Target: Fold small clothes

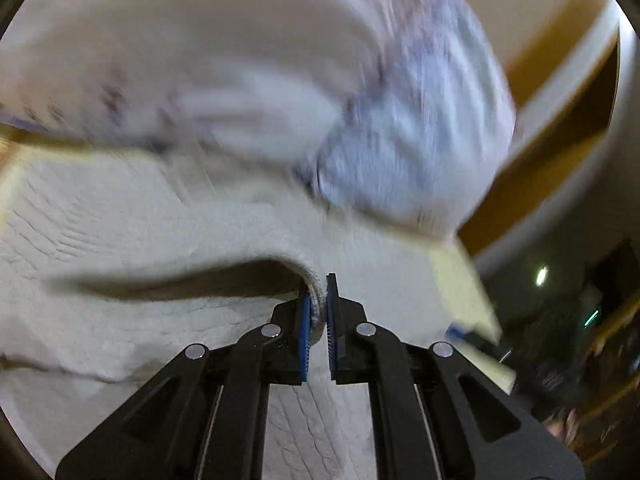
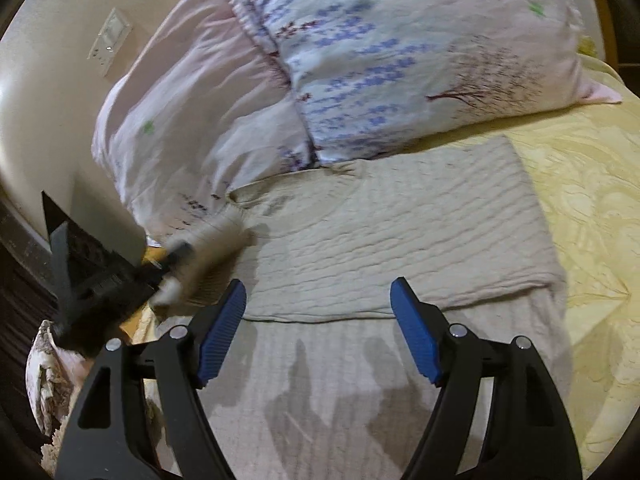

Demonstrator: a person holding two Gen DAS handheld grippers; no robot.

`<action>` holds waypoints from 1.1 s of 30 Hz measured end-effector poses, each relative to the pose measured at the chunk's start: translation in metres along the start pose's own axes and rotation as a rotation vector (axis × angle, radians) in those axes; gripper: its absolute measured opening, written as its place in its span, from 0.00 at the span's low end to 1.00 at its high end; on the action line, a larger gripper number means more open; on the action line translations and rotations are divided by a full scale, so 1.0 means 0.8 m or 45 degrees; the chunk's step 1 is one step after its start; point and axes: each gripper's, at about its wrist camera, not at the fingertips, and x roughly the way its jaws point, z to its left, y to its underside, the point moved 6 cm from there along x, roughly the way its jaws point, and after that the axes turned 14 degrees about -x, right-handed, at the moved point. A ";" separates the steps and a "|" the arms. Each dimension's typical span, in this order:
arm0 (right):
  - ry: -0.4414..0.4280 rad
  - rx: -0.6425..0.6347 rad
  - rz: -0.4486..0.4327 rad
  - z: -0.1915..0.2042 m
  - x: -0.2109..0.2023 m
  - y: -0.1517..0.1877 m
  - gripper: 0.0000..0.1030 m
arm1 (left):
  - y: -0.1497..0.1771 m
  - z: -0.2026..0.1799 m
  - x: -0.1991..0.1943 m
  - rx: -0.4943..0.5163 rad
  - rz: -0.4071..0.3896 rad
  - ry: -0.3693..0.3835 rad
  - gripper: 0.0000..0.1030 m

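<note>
A beige textured cloth [image 2: 384, 224] lies partly folded on the bed, its upper layer ending in a fold edge in front of my right gripper. My left gripper [image 1: 318, 312] is shut on an edge of the cloth [image 1: 160, 216] and lifts it off the lower layer. In the right wrist view the left gripper [image 2: 168, 264] shows at the left, blurred, holding the cloth's left edge. My right gripper [image 2: 320, 320] is open and empty, above the lower layer of the cloth just short of the fold edge.
Two floral pillows [image 2: 360, 64] lie right behind the cloth against the wall. A yellow bedspread [image 2: 592, 200] covers the bed to the right. A wall with a switch plate [image 2: 110, 40] is at the left. The bed's edge drops off at the left.
</note>
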 end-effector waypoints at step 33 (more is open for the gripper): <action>0.044 -1.029 0.229 0.272 0.215 -0.009 0.25 | -0.013 0.187 -0.109 -0.425 -0.112 -0.135 0.46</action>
